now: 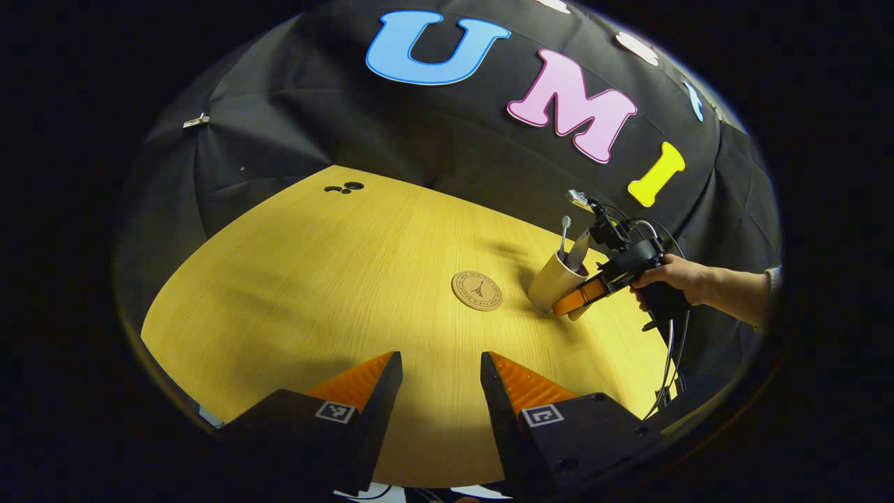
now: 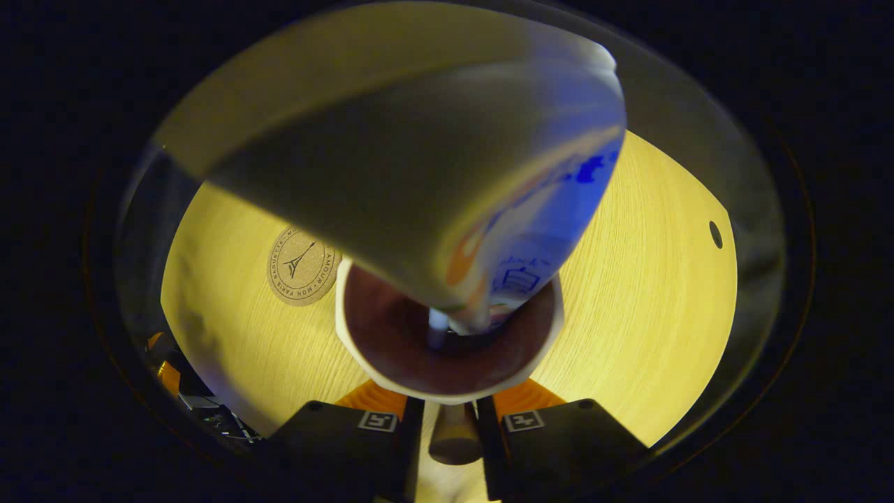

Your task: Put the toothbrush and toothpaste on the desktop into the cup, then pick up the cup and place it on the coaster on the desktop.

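A cream cup [image 1: 552, 283] stands tilted on the wooden table [image 1: 314, 279], right of the round cork coaster [image 1: 476, 290]. A white toothbrush [image 1: 564, 234] and a toothpaste tube [image 1: 579, 250] stick out of it. My right gripper [image 1: 576, 302], held by a hand [image 1: 674, 276], grips the cup low on its near side. In the right gripper view the cup [image 2: 363, 349] is seen from above with the toothpaste tube [image 2: 433, 175] looming large and the toothbrush [image 2: 438, 325] inside. The right gripper [image 2: 450, 405] is shut on the cup's handle [image 2: 454, 436]. The coaster [image 2: 302, 265] lies to the left. My left gripper [image 1: 440, 370] is open over the table's near edge.
Small dark cable holes [image 1: 346, 187] sit at the table's far left corner, and one hole [image 2: 715, 234] shows at the right in the right gripper view. The black cloth wall [image 1: 419, 133] closes the back. A cable [image 1: 669, 363] hangs below the hand.
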The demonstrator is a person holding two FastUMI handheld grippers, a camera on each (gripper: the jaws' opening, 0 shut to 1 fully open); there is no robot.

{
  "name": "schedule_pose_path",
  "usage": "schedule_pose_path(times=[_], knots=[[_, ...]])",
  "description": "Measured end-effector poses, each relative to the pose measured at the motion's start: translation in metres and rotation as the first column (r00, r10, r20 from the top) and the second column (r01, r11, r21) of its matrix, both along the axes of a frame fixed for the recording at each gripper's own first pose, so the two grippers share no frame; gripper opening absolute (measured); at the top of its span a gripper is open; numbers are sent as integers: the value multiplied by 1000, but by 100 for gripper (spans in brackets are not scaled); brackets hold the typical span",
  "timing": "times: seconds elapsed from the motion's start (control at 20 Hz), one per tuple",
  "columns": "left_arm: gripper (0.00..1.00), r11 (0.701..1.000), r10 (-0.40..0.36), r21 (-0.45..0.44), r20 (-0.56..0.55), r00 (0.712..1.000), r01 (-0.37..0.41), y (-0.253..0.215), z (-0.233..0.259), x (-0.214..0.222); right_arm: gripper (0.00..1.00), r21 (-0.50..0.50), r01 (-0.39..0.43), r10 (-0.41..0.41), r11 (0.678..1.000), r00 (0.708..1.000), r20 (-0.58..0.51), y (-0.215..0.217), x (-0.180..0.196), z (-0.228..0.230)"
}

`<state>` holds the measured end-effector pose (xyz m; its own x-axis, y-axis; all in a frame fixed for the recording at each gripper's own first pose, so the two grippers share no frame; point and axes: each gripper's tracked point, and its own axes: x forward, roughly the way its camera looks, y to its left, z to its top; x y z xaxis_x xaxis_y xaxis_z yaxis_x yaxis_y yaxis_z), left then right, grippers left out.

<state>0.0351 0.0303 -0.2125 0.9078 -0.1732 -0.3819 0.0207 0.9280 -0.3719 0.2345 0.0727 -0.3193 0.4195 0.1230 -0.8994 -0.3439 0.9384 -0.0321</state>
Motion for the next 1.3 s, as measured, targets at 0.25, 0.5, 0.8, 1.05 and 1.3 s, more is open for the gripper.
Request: schedule_pose_path(times=[0.25, 0.5, 0.8, 1.05, 1.3], knots=[[72, 1000, 7, -11, -6, 1000, -7, 0, 1, 6, 32, -17, -42, 42, 999, 999, 1, 0, -4, -1], [72, 1000, 7, -10, -4, 1000, -7, 0, 2, 6, 31, -22, -94, 94, 995, 995, 22, 6, -8, 6], [72, 1000, 23, -22, -1, 1000, -23, 6, 2, 5, 31, 14, -136, 135, 991, 989, 57, 42, -9, 22], [71, 998, 51, -35, 1, 999, -51, 16, 1, 0, 31, 25, -187, 185, 982, 981, 62, 83, -7, 29], [71, 996, 78, -53, 1, 997, -78, 19, 3, -5, 31, 14, -250, 249, 968, 967, 55, 121, -8, 26]])
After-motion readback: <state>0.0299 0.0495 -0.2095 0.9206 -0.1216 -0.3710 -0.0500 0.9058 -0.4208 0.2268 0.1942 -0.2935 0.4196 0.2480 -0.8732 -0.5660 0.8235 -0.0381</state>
